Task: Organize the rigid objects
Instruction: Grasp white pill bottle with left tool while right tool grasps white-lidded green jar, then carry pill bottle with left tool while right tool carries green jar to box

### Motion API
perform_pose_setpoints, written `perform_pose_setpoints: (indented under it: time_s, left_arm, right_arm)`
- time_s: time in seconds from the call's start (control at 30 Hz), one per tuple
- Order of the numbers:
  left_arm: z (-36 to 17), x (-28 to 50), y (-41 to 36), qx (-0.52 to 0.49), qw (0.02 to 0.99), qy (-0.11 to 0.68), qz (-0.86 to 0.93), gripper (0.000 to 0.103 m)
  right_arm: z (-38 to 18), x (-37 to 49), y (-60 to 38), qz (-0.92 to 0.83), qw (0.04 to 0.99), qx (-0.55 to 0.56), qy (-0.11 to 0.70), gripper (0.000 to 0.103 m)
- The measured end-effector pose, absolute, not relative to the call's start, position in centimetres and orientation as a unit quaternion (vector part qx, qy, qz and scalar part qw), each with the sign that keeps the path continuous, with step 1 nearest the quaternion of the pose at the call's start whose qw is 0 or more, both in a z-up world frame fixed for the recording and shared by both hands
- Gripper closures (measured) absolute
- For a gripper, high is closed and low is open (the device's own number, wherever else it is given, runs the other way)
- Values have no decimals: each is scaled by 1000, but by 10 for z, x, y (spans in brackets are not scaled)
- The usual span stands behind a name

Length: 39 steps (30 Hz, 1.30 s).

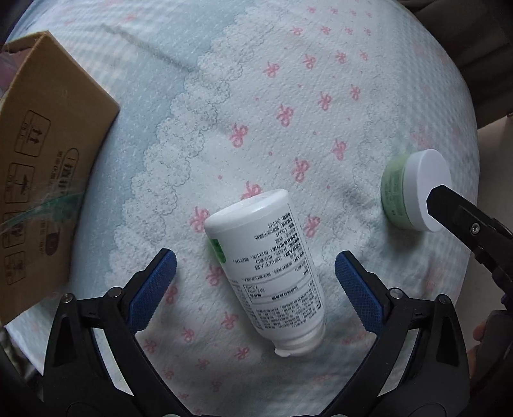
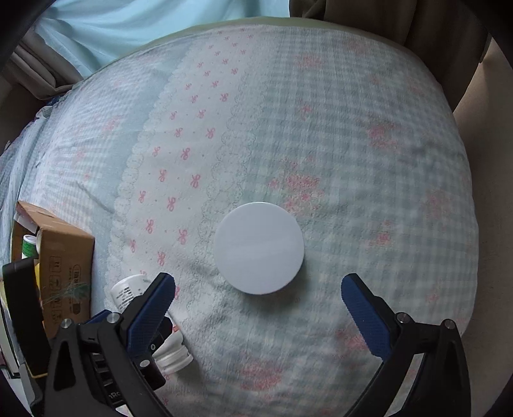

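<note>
Left wrist view: left hand-held gripper [image 1: 255, 266], jaws wide, should straddle the lying white plastic bottle [image 1: 266, 269] squarely before squeezing; right hand-held gripper [image 2: 258, 288], also wide, centres over the white-lidded green jar [image 2: 259, 247].

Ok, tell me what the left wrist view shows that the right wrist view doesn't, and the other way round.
Left wrist only: the white bottle's full printed label, lying between the open left claw's blue pads, and the jar's green side.

Right wrist only: the jar's white lid face-on ahead of the open right claw, items inside the open cardboard box, and pale blue fabric beyond the bed.

Both: the bow-print bedspread, the box, the bottle and the jar.
</note>
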<state>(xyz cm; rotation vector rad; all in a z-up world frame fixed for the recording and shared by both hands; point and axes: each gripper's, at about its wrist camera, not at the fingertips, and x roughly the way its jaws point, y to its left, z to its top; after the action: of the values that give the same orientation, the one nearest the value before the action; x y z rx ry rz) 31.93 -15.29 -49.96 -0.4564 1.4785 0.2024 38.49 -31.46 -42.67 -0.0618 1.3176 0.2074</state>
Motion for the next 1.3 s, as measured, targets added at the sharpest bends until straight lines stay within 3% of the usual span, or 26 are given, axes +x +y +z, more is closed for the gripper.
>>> perform_pose_setpoints:
  time_s: [0.07,0.17,0.37,0.43,0.9,1.3]
  left_arm:
    - [-509,321,-151,-212,703,672,94,19]
    - [-512,320,-154,-204,705,673,96,20]
    - [-515,314,-154,-211,700,679,75,32]
    - [-512,315,-145,-219,698,679,66,45]
    - [-500,312,-135,-212,706,674,39,49]
    - [-421,293,-126,-188,751,633,-6,56]
  right_arm:
    - [-439,393,-315,88,781,-20,618,0]
    - [-455,404,-314,75,773,-13,630,3]
    - [-473,412,-315,61,761,10,646,27]
    - [-473,410,-313,59,765,12,641,32]
    - [-464,403,-309,51,767,23,639,34]
    - [-409,359,-326,42,791,51,608,35]
